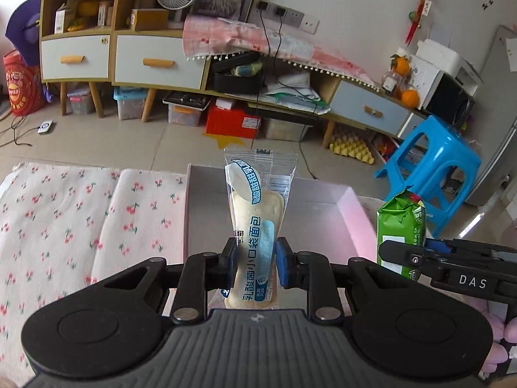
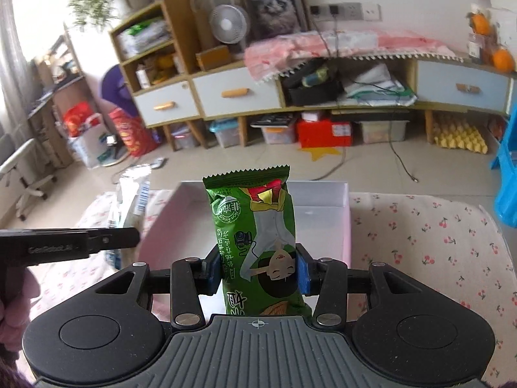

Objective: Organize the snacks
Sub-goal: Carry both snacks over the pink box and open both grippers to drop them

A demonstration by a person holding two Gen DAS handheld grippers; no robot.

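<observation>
Left gripper [image 1: 255,263] is pinching a clear-wrapped bread bun [image 1: 255,236] tight. Right gripper [image 2: 258,270] is clamping a green snack packet [image 2: 258,226], both hanging over the pink box [image 1: 353,213].

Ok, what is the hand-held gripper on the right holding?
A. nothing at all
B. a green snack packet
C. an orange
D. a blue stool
B: the right hand-held gripper has its blue pads pressed on both sides of the green snack packet, which stands upright in front of the empty pink box.
</observation>
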